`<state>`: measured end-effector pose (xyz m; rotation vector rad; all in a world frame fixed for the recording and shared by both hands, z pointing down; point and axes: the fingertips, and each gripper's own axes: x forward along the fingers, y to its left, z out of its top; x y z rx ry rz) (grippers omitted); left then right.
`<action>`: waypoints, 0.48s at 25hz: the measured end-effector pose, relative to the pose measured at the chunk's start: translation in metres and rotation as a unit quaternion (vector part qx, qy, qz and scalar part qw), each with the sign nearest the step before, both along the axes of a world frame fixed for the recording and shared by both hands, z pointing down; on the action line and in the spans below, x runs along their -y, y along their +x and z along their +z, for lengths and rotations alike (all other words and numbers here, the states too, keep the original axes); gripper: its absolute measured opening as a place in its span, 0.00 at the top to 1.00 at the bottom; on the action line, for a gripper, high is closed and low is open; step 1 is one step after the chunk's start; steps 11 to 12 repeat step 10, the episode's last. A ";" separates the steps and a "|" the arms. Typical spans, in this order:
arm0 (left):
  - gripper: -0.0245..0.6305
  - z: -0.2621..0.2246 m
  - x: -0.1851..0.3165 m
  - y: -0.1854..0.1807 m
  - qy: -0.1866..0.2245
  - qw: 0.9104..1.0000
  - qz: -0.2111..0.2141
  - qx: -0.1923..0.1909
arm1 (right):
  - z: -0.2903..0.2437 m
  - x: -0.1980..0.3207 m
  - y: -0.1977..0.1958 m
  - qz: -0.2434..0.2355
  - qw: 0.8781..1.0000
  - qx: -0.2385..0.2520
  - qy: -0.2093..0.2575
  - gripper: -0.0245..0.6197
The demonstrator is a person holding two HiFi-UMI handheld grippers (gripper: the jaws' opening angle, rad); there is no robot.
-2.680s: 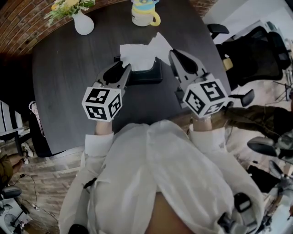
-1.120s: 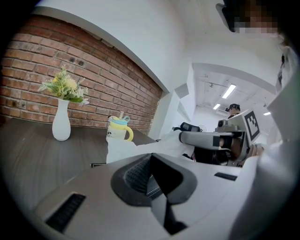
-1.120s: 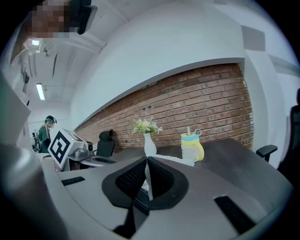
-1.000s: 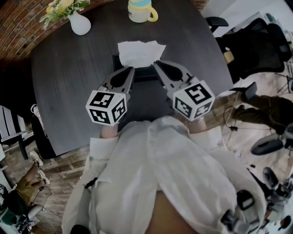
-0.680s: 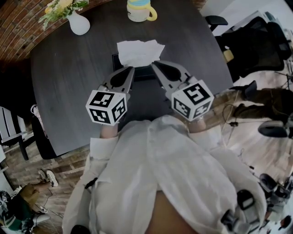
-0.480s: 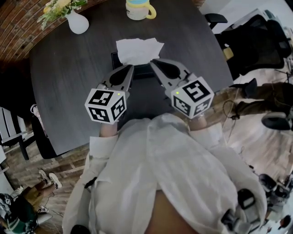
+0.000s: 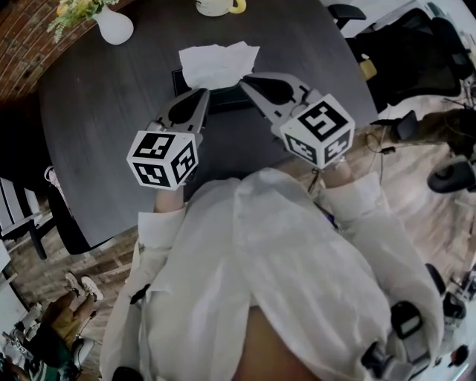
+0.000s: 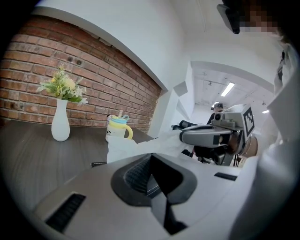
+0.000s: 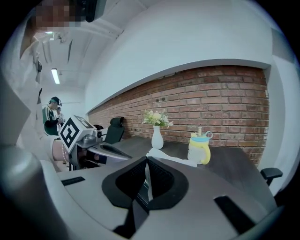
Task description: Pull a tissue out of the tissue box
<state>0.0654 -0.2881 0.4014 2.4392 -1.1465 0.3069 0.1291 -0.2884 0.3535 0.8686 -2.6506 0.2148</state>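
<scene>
White crumpled tissue (image 7: 216,58) pokes out of the black rectangular tissue box (image 7: 225,100) on the dark wooden counter (image 7: 104,119), right gripper (image 7: 246,80) fingers pinching its corner, left gripper (image 7: 204,94) fingers closed on nothing right beside it.

A white vase (image 7: 113,24) of flowers stands at the dark surface's (image 7: 97,134) far left. A yellow-handled cup (image 7: 217,6) sits well apart, before a brick wall (image 8: 70,79). Black office chairs (image 7: 405,56) stand at the right.

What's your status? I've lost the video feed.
Left gripper shut, empty. Right gripper shut on tissue, which lies over the tissue box. Cup and vase stand beyond, apart.
</scene>
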 end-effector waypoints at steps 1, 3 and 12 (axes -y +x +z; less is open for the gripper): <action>0.96 0.000 0.000 0.000 0.000 1.000 0.001 0.001 | 0.000 0.000 0.000 -0.004 1.000 -0.006 0.001 0.95; 0.96 0.001 0.000 0.000 -0.001 1.000 0.002 0.005 | 0.001 -0.001 -0.002 -0.015 1.000 -0.019 0.003 0.95; 0.96 0.005 0.002 -0.006 -0.002 1.000 -0.002 0.012 | 0.003 -0.001 -0.003 -0.047 0.997 -0.052 0.014 0.95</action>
